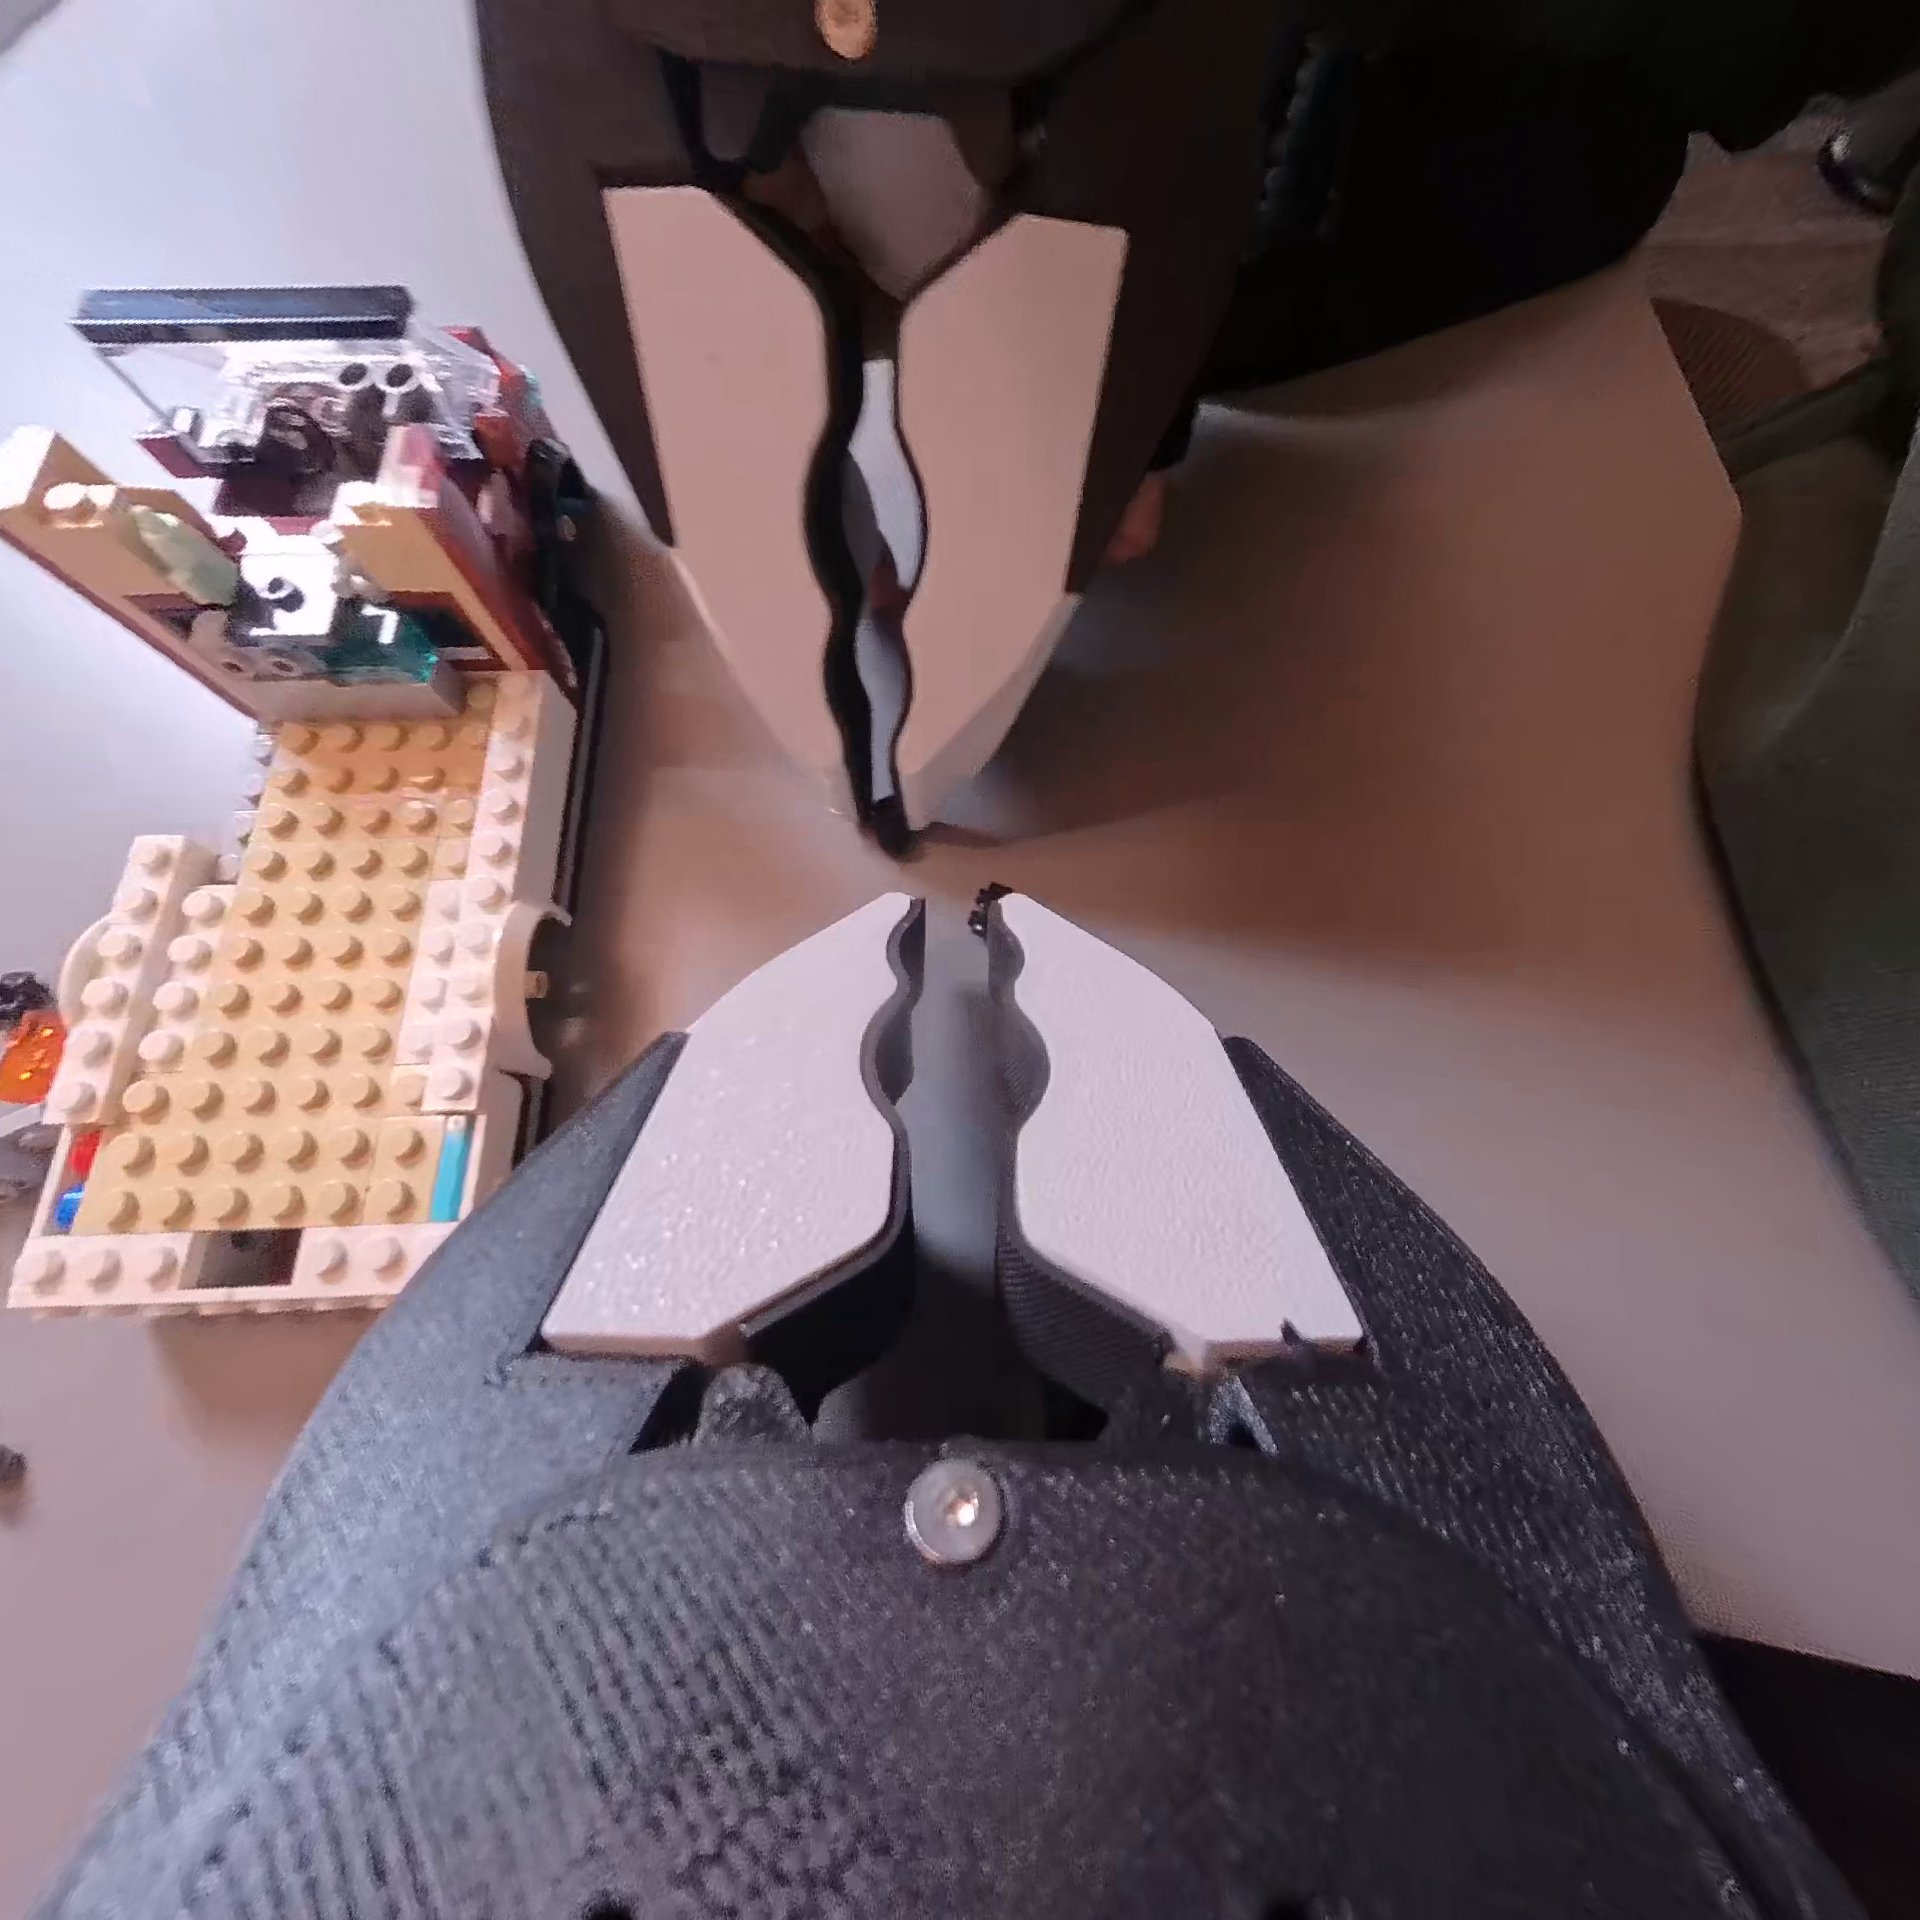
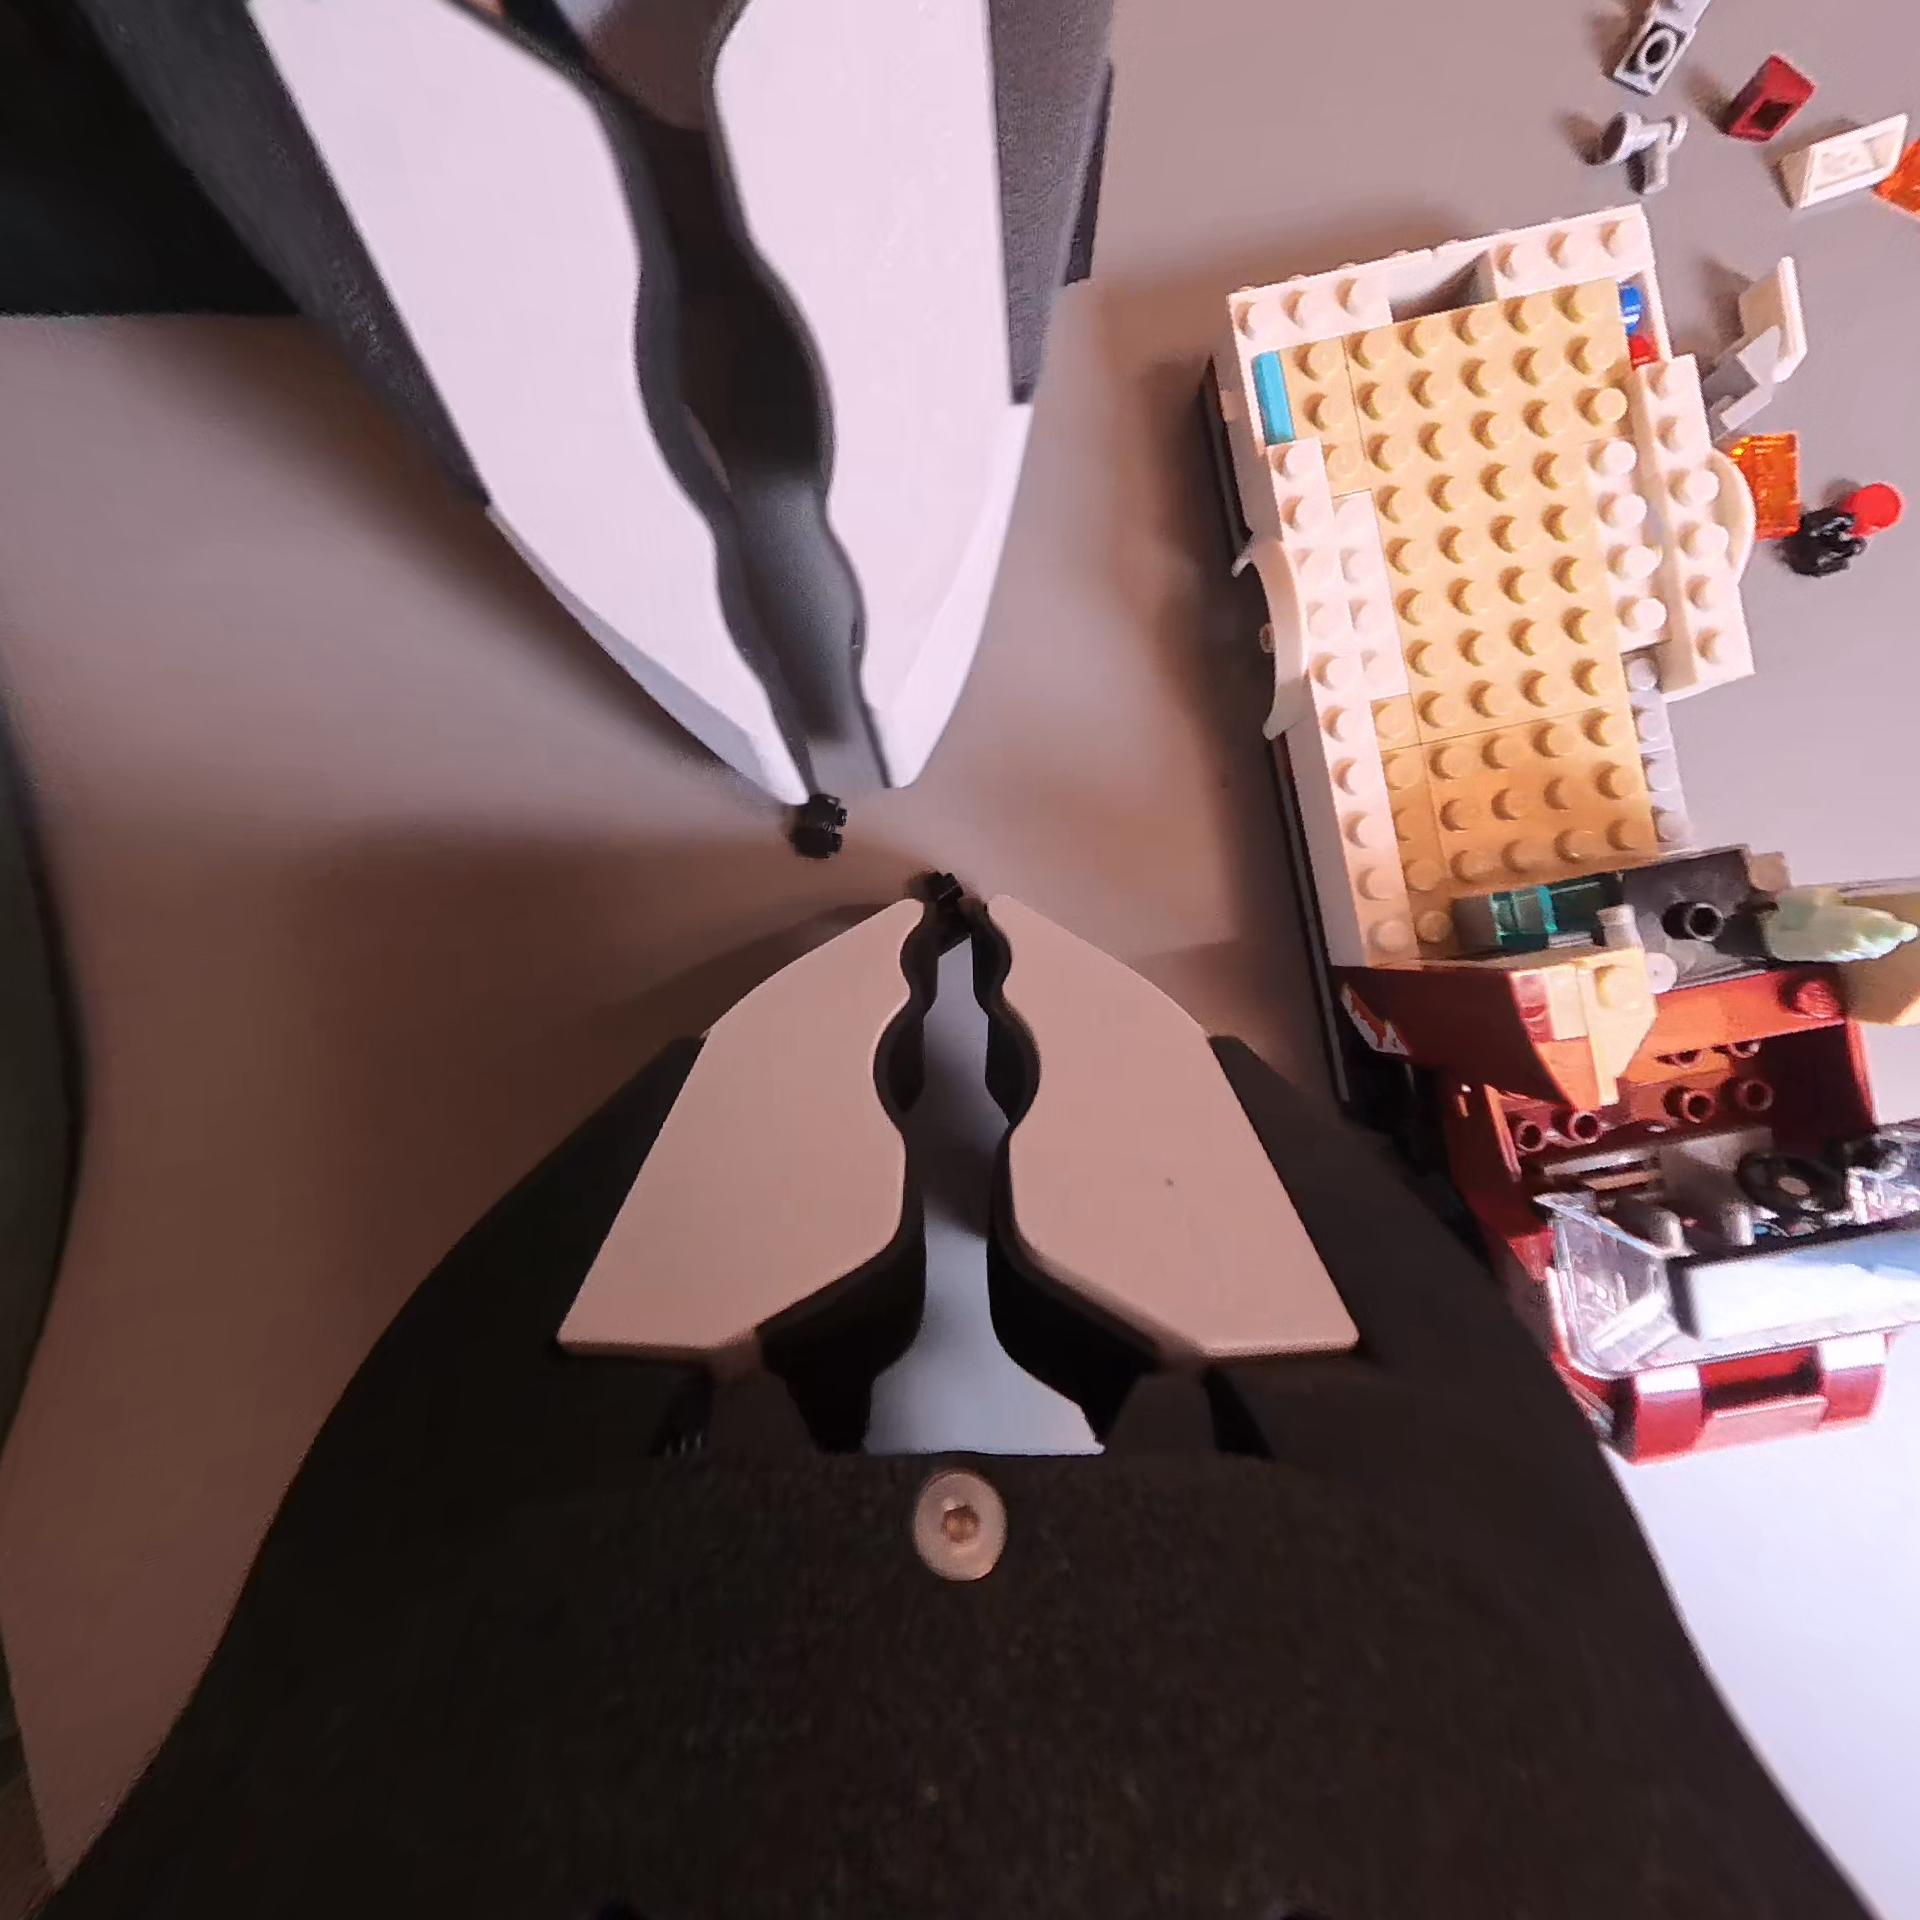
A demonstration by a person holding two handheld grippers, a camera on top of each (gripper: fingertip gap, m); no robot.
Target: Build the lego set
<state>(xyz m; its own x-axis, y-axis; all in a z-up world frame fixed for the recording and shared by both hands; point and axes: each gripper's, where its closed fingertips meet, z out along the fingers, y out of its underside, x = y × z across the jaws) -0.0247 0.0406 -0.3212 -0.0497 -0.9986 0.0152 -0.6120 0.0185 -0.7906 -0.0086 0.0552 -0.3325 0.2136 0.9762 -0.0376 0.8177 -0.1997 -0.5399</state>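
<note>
My left gripper (image 1: 956, 904) is shut on a tiny black Lego piece (image 1: 982, 900) at its fingertips. My right gripper (image 2: 951, 902) is shut on another tiny black piece (image 2: 943, 889). The two grippers point tip to tip just above the table, a small gap between the pieces. The right gripper (image 1: 885, 821) with its piece (image 1: 891, 837) shows at the top of the left wrist view. The left gripper (image 2: 831, 784) with its round black piece (image 2: 818, 824) shows at the top of the right wrist view. The part-built Lego vehicle (image 1: 312, 935) (image 2: 1475, 571), with tan studded floor, white walls and dark red cab, lies beside them.
Loose pieces lie beyond the model: grey ones (image 2: 1652, 52), a dark red one (image 2: 1771, 99), a white tile (image 2: 1844, 161), clear orange ones (image 2: 1766, 483) (image 1: 26, 1060), a red-and-black one (image 2: 1844, 520). The table edge (image 1: 1714, 416) runs close by. A person's dark clothing (image 1: 1403, 156) is behind the grippers. The white tile (image 2: 1844, 161) is about 20 cm from both grippers' fingertips.
</note>
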